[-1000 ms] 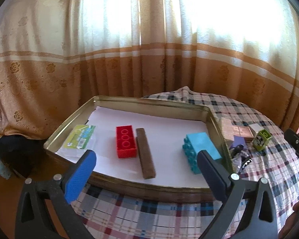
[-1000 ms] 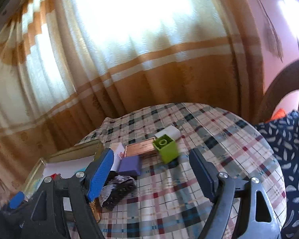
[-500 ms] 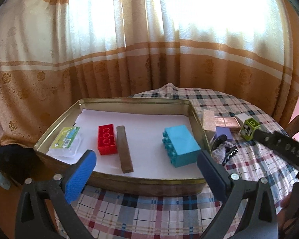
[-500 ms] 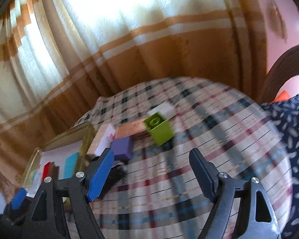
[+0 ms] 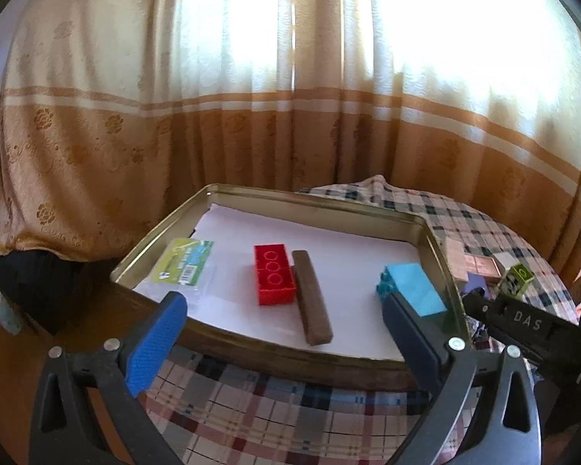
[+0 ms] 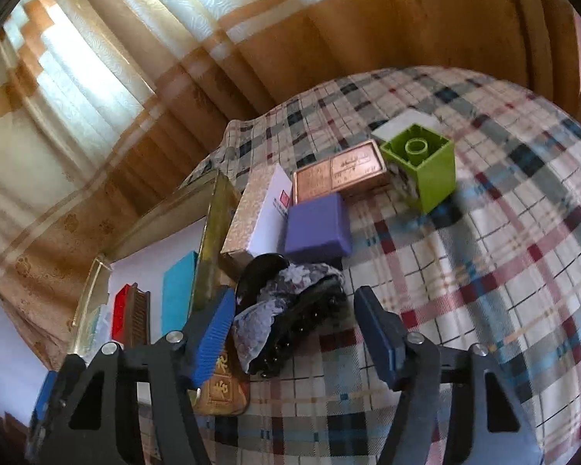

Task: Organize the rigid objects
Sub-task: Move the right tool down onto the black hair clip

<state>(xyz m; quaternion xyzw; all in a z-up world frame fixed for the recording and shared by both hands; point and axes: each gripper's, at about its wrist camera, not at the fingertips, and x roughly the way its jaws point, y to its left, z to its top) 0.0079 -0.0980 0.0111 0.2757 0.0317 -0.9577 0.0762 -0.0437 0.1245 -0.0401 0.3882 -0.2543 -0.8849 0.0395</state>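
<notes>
A gold metal tray (image 5: 329, 352) lined with white paper holds a red brick (image 5: 272, 279), a brown bar (image 5: 310, 296), a cyan brick (image 5: 412, 290) and a green packet (image 5: 184, 265). My left gripper (image 5: 281, 302) hovers open before the tray's near rim, holding nothing. On the plaid cloth right of the tray lies a black hair claw (image 6: 310, 321) tangled with patterned fabric (image 6: 275, 298). My right gripper (image 6: 294, 298) straddles it with its jaws closing. The blue pad sits next to the fabric; the dark pad is still apart from the claw.
Behind the claw lie a purple box (image 6: 317, 224), a copper tin (image 6: 341, 172), a green cube brick (image 6: 422, 162), a white block (image 6: 404, 124) and a gold-and-white box (image 6: 259, 213). A gold tin (image 6: 220, 391) lies under the blue finger. Curtains hang close behind the table.
My right gripper dropped and tipped down from above the green cube onto the hair claw, and its jaws narrowed. Its body has come into the right of the left wrist view.
</notes>
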